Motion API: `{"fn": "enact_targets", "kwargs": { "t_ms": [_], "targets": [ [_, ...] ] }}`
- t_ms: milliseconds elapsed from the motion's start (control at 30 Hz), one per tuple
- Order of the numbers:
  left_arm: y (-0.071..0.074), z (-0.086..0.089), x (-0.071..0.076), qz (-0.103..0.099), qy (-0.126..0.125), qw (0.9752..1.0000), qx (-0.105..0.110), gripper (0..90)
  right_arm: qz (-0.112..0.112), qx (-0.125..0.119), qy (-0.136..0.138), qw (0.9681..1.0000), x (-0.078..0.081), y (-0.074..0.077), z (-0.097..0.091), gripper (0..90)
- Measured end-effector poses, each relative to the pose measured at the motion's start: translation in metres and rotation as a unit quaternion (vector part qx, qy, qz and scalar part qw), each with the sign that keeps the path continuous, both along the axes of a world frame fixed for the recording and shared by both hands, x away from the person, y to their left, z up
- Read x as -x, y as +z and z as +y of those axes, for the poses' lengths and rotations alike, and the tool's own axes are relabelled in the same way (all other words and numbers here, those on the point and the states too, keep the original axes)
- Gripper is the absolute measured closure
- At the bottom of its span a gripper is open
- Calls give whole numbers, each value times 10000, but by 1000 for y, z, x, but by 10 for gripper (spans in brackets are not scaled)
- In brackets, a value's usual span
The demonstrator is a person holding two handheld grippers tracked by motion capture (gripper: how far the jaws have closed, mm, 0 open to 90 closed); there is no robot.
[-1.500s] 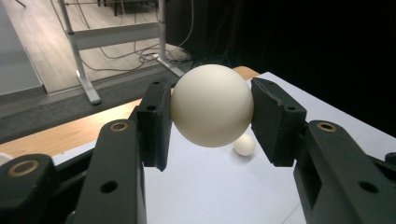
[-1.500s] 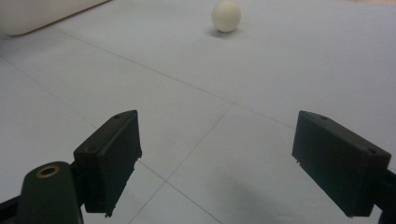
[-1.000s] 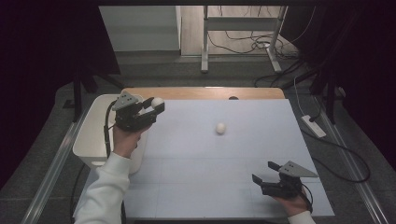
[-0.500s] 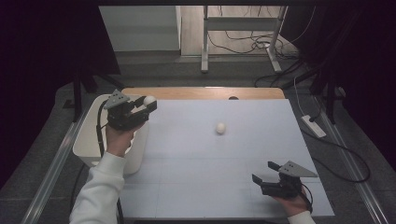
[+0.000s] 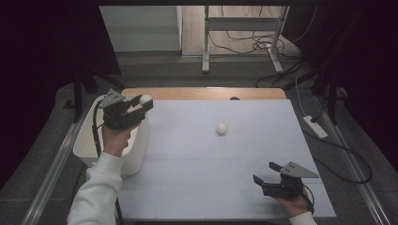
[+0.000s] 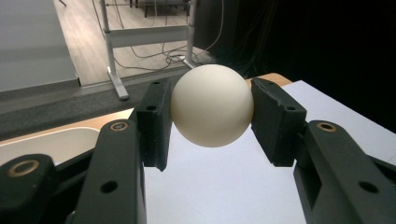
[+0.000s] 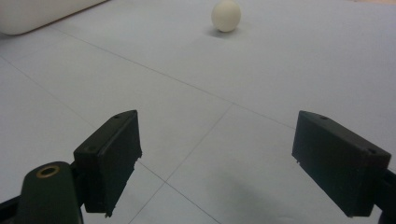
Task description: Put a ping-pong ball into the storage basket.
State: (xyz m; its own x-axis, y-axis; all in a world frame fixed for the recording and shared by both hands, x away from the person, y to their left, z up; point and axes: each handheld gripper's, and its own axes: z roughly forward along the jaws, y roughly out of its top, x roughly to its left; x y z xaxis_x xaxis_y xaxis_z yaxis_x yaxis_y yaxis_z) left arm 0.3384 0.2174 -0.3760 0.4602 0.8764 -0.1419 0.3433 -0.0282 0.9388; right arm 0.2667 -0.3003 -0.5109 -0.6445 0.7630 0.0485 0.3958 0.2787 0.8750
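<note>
My left gripper (image 5: 143, 100) is shut on a cream-white ball (image 5: 145, 99), held in the air above the right rim of a white bin (image 5: 87, 145). In the left gripper view the ball (image 6: 212, 105) sits squeezed between both black pads (image 6: 155, 123). A second white ball (image 5: 222, 129) lies loose near the middle of the pale table top (image 5: 197, 187); it also shows far ahead in the right gripper view (image 7: 226, 15). My right gripper (image 5: 266, 173) rests low at the table's front right, jaws wide apart with nothing between them (image 7: 217, 163).
The white bin stands off the table's left edge, its corner showing in the right gripper view (image 7: 28, 16). A wooden strip (image 5: 206, 93) runs along the table's far edge. A metal stand (image 5: 241, 28) and cables lie on the floor beyond. A power strip (image 5: 315, 126) lies at the right.
My left gripper has drifted a little left and toward the bin with the ball still in it. The right gripper and the loose ball have stayed put.
</note>
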Motion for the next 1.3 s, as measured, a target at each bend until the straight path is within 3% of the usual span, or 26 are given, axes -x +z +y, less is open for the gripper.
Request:
{"fn": "enact_targets", "kwargs": {
  "t_ms": [1300],
  "targets": [
    [-6, 33, -10, 171, 556, 9983, -32, 511, -9, 9, -1, 10000, 0, 0, 0, 153]
  ]
}}
